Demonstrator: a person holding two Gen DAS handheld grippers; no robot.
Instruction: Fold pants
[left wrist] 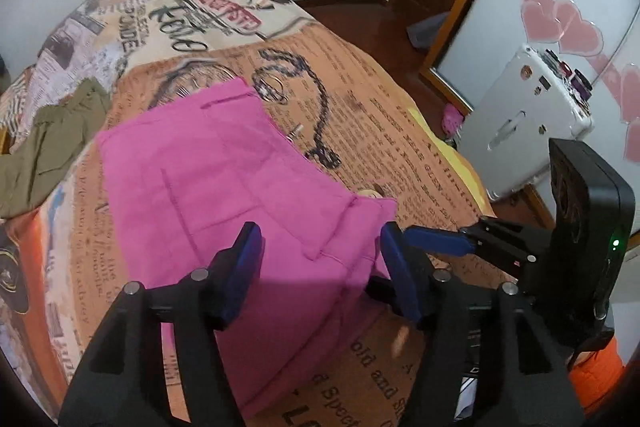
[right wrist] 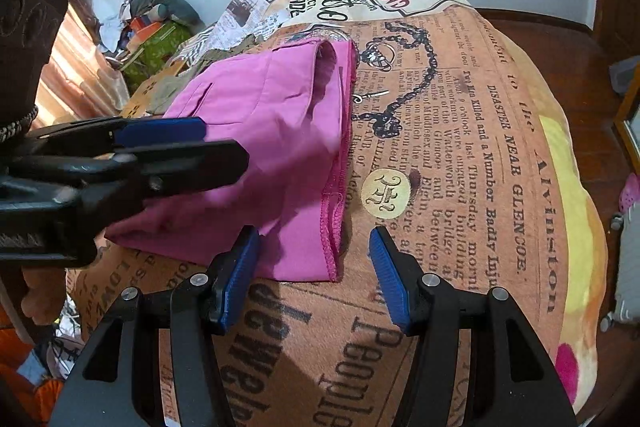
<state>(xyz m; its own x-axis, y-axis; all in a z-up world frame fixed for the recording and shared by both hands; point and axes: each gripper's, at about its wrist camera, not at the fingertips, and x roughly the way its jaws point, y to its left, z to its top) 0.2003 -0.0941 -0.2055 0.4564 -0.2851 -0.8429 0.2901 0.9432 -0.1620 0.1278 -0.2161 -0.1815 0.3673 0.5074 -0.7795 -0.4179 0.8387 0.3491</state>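
Observation:
Pink pants (left wrist: 224,179) lie folded in a flat rectangle on the newspaper-print bedspread (left wrist: 400,131). My left gripper (left wrist: 320,247) is open above the near end of the pants, holding nothing. My right gripper (right wrist: 314,247) is open just over the near hem corner of the pants (right wrist: 280,131), holding nothing. In the right wrist view the left gripper (right wrist: 216,143) comes in from the left over the pants. In the left wrist view the right gripper (left wrist: 440,241) shows at the right, beside the pants' near right corner.
Olive-green clothing (left wrist: 44,143) lies on the bed left of the pants. A white suitcase (left wrist: 532,123) and a mirrored wardrobe stand right of the bed. A pile of clutter (right wrist: 156,27) sits by the far wall. The bed's yellow edge (right wrist: 568,195) drops to a wooden floor.

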